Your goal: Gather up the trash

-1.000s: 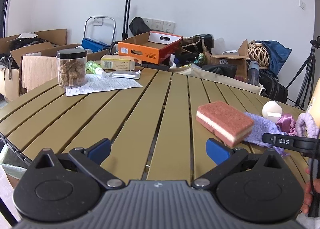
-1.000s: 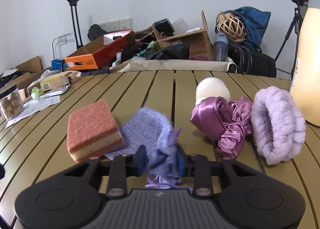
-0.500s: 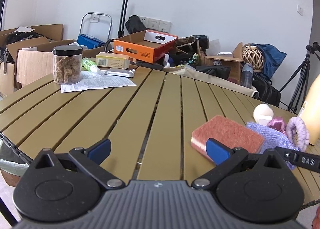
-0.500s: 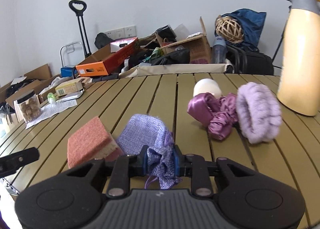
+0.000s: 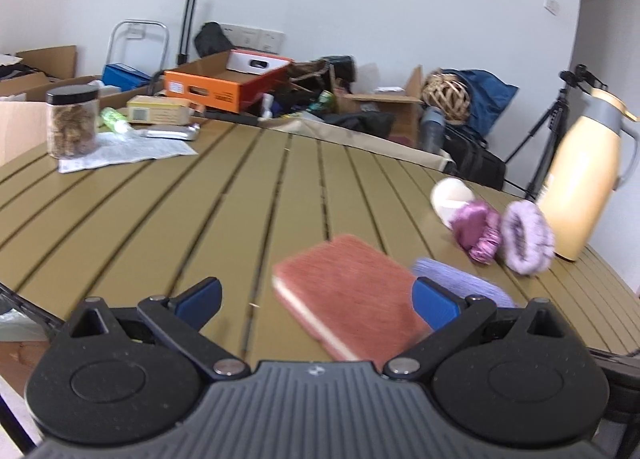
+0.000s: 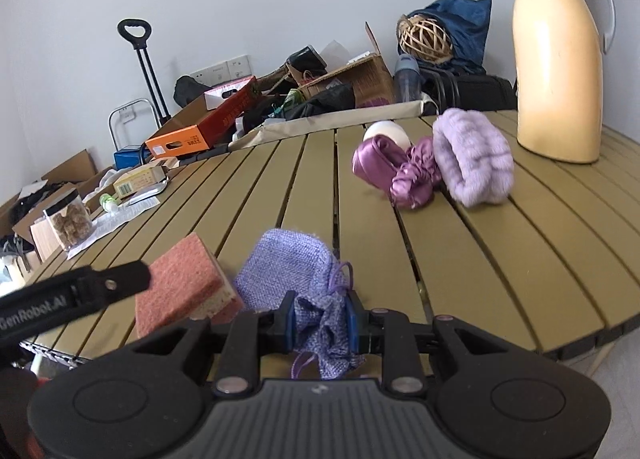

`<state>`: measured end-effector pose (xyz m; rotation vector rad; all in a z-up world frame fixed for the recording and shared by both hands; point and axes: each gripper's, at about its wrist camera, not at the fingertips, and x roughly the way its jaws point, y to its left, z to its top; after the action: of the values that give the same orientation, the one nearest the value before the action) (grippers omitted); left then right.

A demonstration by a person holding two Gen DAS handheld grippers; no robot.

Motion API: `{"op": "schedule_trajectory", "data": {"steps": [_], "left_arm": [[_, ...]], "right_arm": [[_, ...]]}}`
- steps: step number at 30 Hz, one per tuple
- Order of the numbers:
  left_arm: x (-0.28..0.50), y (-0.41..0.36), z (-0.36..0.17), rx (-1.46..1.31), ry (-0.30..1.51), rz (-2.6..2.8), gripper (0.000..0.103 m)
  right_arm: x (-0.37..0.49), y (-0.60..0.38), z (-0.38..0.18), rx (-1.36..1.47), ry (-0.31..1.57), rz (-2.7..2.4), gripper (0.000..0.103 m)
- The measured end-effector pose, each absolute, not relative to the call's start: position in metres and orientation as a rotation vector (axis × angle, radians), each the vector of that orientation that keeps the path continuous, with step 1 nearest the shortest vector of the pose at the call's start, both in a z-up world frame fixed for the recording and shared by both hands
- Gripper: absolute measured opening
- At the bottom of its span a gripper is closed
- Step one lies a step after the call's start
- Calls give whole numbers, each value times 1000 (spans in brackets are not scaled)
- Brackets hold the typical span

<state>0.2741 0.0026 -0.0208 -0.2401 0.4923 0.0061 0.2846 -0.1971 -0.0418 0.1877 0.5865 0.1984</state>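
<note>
My right gripper (image 6: 321, 325) is shut on the gathered neck of a lilac drawstring pouch (image 6: 288, 271), whose body rests on the slatted table (image 6: 500, 259) just ahead of the pads. A pink sponge (image 6: 178, 283) lies right beside the pouch, on its left. In the left wrist view the same sponge (image 5: 352, 299) sits between the wide-open blue pads of my left gripper (image 5: 316, 301), untouched, with the pouch (image 5: 460, 285) behind the right pad. Part of the left gripper's black body shows at the lower left of the right wrist view.
A purple satin scrunchie (image 6: 404, 175), a fluffy lilac scrunchie (image 6: 472, 159), a white ball (image 6: 386, 133) and a yellow thermos jug (image 6: 556, 59) stand at the table's far right. A snack jar (image 5: 72, 121), a paper sheet and small boxes sit at the far left. Cartons crowd the floor beyond.
My left gripper has swung right, bringing the sponge from outside its right pad to between the open pads. My right gripper has drawn back with the pouch still pinched.
</note>
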Motion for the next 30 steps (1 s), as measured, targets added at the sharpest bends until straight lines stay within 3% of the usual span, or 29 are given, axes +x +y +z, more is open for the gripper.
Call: {"op": "schedule_trajectory", "data": {"steps": [21, 26, 28, 30], "left_arm": [[290, -21, -36, -244, 580, 3, 103], [289, -12, -40, -261, 616, -7, 95], [286, -12, -39, -259, 614, -24, 84], [284, -11, -38, -260, 614, -35, 83]], "right_arm": [[288, -210, -51, 203, 597, 278, 23], [288, -211, -50, 207, 600, 281, 23], [288, -211, -51, 201, 600, 280, 23], [287, -210, -50, 194, 599, 279, 23]]}}
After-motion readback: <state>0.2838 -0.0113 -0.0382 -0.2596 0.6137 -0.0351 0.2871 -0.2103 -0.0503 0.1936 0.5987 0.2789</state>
